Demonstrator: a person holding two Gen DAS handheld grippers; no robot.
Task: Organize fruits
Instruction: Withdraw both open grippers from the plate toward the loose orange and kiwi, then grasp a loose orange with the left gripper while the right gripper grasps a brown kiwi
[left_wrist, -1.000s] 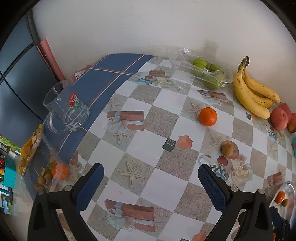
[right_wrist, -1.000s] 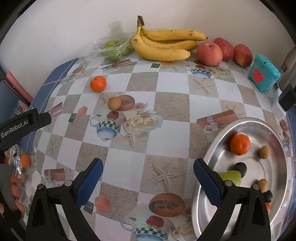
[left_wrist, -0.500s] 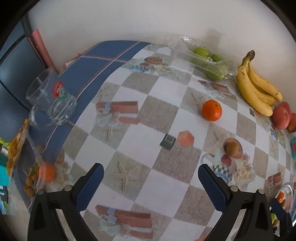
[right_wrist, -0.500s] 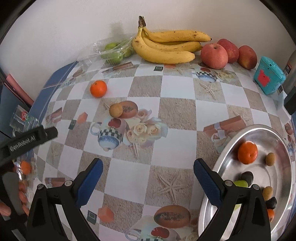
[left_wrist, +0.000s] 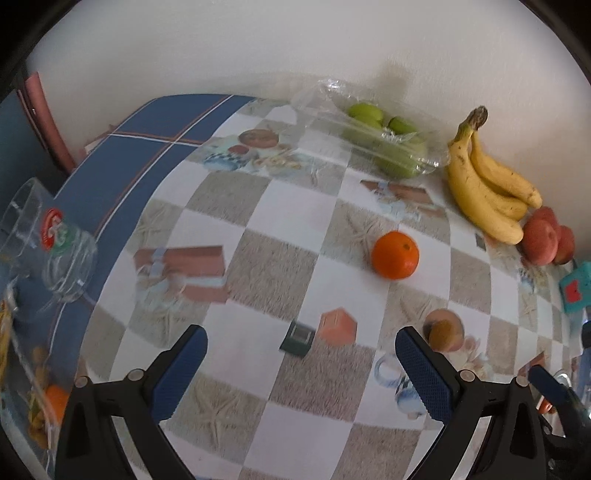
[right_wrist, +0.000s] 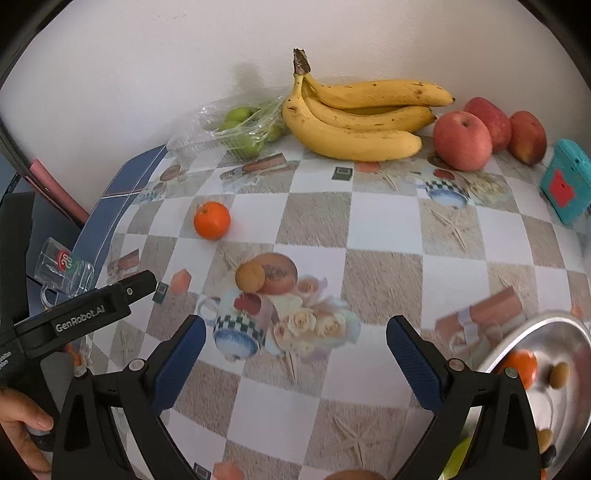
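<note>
An orange (left_wrist: 395, 254) (right_wrist: 212, 220) lies loose on the checked tablecloth, ahead of my open left gripper (left_wrist: 301, 360). A small brown fruit (left_wrist: 441, 329) (right_wrist: 250, 275) rests beside that gripper's right finger. Bananas (left_wrist: 484, 184) (right_wrist: 354, 122), red apples (left_wrist: 543, 240) (right_wrist: 463, 140) and bagged green fruit (left_wrist: 384, 140) (right_wrist: 243, 129) line the wall. My right gripper (right_wrist: 295, 356) stands open and holds nothing. A metal bowl (right_wrist: 532, 332) at its right holds an orange (right_wrist: 524, 365) and several small fruits.
A glass mug (left_wrist: 48, 240) (right_wrist: 62, 273) stands at the table's left edge on the blue stripe. A bag of snacks (left_wrist: 33, 406) lies below it. A teal box (left_wrist: 576, 286) (right_wrist: 563, 184) sits at the right. A hand (right_wrist: 18, 424) holds the left tool.
Both grippers have moved forward toward the wall, so the orange and the bananas loom larger. The metal bowl has slid toward the right edge of the right wrist view. Both stay open.
</note>
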